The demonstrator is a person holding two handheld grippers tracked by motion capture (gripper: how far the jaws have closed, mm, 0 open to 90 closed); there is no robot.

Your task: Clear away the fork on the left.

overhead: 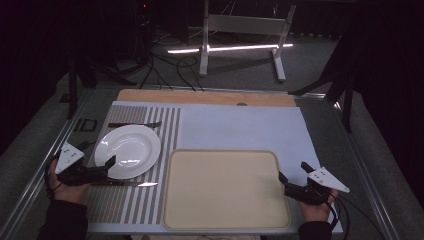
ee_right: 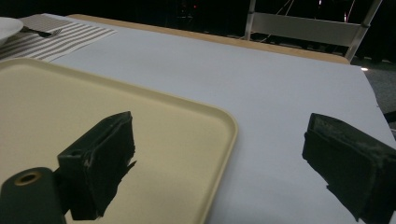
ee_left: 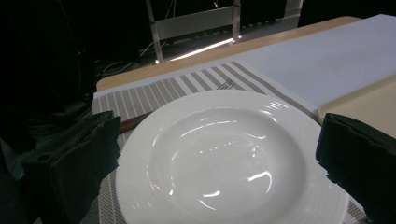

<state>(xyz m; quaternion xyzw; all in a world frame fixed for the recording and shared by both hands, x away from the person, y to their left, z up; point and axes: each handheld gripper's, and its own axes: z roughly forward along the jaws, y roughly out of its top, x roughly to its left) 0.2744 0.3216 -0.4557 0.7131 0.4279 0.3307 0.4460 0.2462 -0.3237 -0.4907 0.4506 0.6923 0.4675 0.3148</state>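
plate on placemat, tray right of it, fork behind

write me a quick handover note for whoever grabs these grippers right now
Left gripper: open, jaws either side of the white plate, at its near rim; not closed on it.
Right gripper: open, straddling the right edge of the beige tray; holds nothing.
Plate sits on the striped placemat, fork behind it, knife in front.
Done: both grippers positioned. Left: likely close on the plate and move it, perhaps onto the tray.
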